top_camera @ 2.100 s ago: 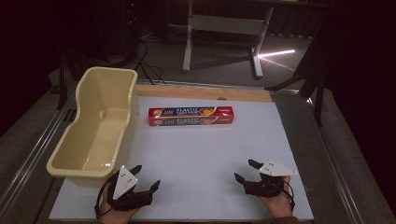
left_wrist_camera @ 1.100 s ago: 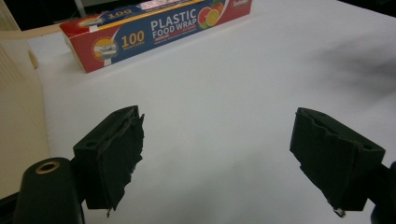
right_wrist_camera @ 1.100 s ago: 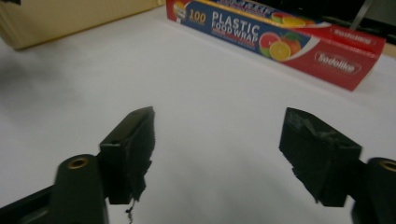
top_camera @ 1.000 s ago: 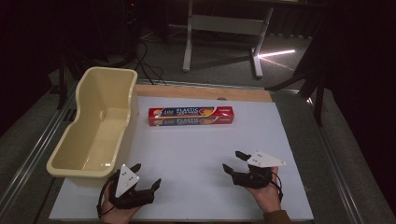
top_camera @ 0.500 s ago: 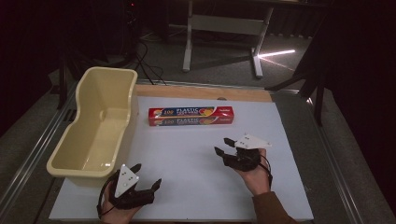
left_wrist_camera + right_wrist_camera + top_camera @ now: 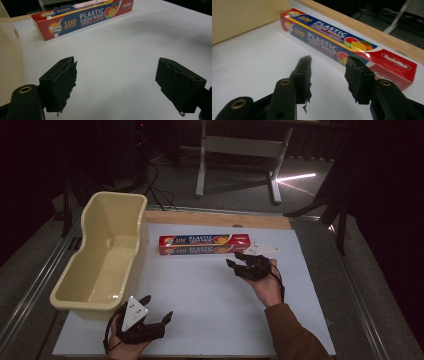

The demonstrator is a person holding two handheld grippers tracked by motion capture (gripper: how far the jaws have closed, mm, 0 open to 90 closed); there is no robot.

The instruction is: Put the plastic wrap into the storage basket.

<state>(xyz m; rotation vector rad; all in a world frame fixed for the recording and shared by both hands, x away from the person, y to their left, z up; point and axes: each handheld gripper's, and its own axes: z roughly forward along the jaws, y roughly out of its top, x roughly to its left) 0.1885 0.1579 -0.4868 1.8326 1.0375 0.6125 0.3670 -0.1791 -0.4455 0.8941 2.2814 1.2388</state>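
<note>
A long box of plastic food wrap (image 6: 205, 244) lies on the white table (image 6: 200, 300) beside a cream tub (image 6: 102, 255); likely light, stiff and slick, best pinched across its narrow width by the right gripper (image 6: 239, 261), whose empty jaws have just been closing, while the left gripper (image 6: 156, 311) rests wide open.

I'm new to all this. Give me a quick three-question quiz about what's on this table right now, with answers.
1. True or false: the right tool is clamped on the plastic wrap box.
2. What lies left of the box? A) a metal pan B) a cream plastic tub C) a glass bowl
3. Which tool sits nearest the table's front edge?

Key
1. False: its jaws have been closing, but nothing is between them and the box lies just beyond.
2. B
3. The left tool, with its jaws wide apart.
</note>
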